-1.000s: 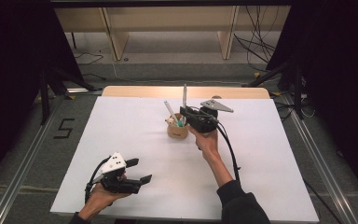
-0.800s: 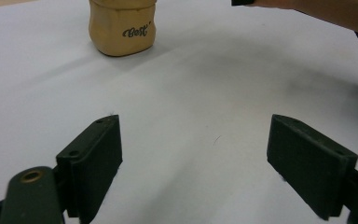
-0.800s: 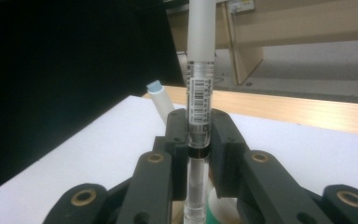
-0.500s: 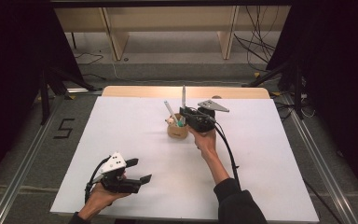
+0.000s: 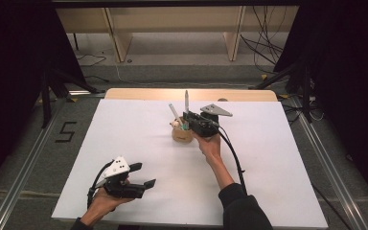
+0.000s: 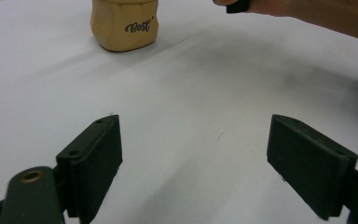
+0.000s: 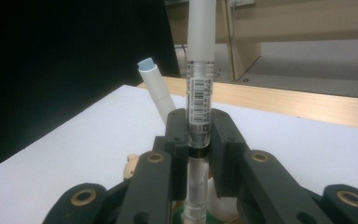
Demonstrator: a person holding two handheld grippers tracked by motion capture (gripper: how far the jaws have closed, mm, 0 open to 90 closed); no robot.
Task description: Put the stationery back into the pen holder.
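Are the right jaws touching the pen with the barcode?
Touching. In the right gripper view both black jaws of the right gripper press against the sides of the upright pen, with no gap on either side.

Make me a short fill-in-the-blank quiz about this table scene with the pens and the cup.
1. The right tool is shut on a ____ that stands upright.
2. The left tool rests near the table's front edge with its jaws ____.
3. The word printed on the tan cup is ____.
4. A second pen leans in the cup, tipped with a ____ cap.

Missing words: pen; open; Best; blue
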